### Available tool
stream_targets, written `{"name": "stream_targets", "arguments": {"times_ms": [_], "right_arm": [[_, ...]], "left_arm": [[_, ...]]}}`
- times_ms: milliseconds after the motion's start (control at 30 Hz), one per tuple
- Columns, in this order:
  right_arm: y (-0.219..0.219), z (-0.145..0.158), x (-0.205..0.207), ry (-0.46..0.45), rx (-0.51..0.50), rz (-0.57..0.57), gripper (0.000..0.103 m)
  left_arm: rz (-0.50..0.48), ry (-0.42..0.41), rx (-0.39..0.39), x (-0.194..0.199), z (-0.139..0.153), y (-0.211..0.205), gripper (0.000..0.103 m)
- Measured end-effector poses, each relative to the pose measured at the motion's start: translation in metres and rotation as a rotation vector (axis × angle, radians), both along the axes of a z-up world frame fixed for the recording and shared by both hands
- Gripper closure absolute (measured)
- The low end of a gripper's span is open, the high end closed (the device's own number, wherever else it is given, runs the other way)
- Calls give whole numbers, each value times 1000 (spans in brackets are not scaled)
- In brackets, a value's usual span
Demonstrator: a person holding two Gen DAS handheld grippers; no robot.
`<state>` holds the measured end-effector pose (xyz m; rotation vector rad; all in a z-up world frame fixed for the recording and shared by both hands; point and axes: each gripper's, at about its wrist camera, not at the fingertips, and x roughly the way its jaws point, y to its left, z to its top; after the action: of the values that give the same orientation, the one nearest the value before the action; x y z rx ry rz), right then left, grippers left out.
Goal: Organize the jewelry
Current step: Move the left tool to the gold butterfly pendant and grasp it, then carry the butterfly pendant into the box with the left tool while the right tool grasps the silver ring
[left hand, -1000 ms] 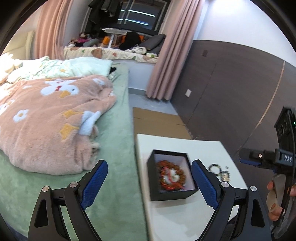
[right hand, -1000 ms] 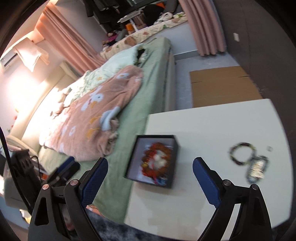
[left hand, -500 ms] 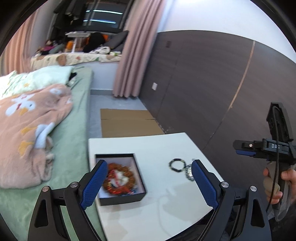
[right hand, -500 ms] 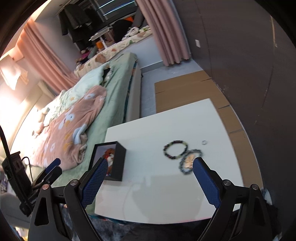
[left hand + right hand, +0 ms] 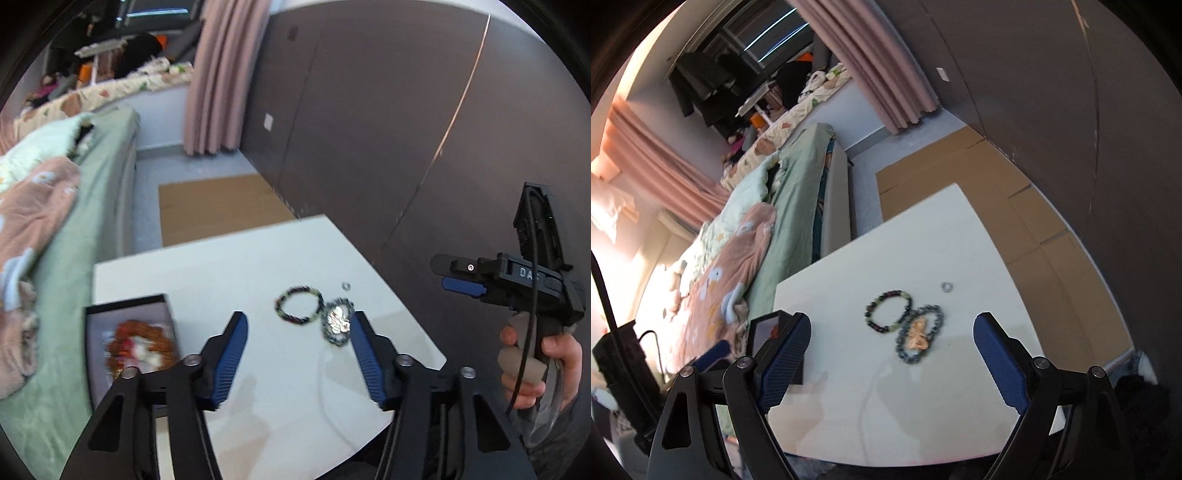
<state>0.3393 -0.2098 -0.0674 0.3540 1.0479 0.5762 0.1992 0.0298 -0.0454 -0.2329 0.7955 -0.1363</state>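
The 2 loose bracelets are lying side by side on the white surface (image 5: pixel 960 236), touching or nearly so, with the open black box (image 5: pixel 129 339) well apart from them toward the bed side. In the right wrist view the dark beaded bracelet (image 5: pixel 888 311) is sitting ahead of the right gripper (image 5: pixel 890 365) and slightly left of its centre line, and the grey beaded bracelet with the amber pendant (image 5: pixel 919 333) is lying just beside it, almost straight ahead between the 2 blue fingers. That grey loop is stretched into an oval whose long axis is running roughly along the gripper's forward direction, tilted a little to the right. A small silver ring (image 5: pixel 946 286) is resting further out, near but apart from both bracelets.

The left gripper (image 5: pixel 297 354) is also pointing at the pair, with the grey bracelet close to its right finger, while the box holding an orange-red beaded piece (image 5: pixel 138 347) is lying off to its left. Judging by these views, both grippers are about equally near; the right one is lined up more squarely on the grey bracelet.

Both sets of jaws are standing wide apart, holding nothing and touching nothing; the left pair is opened somewhat less than the right.
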Motion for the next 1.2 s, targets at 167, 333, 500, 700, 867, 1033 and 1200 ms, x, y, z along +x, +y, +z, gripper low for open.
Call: {"name": "stream_targets", "arguments": {"times_ms": [167,333,500,700,867,1033,1200], "right_arm": [[-27,-24,9,67,-7,-56,20],[-52,-33,15,90,5,-91,20],[-68,-44,20,129,-3,-123,20],[-75,-45,23,128,5,-135,20],[-77,-44,21,124,8,-132,20],[-73,-45,22,126,5,-128,20],[-67,-48,23,132,-2,-117,21]], "left_arm": [[-48,73,-13,31,-26,-32,59],[-66,127,-5,60,-45,-60,61],[-76,163,14,81,-60,-79,63],[-55,238,43,100,-84,-88,73],[-41,285,38,104,-99,-87,77],[-46,291,58,105,-107,-93,85],[-24,297,20,109,-109,-85,100]]}}
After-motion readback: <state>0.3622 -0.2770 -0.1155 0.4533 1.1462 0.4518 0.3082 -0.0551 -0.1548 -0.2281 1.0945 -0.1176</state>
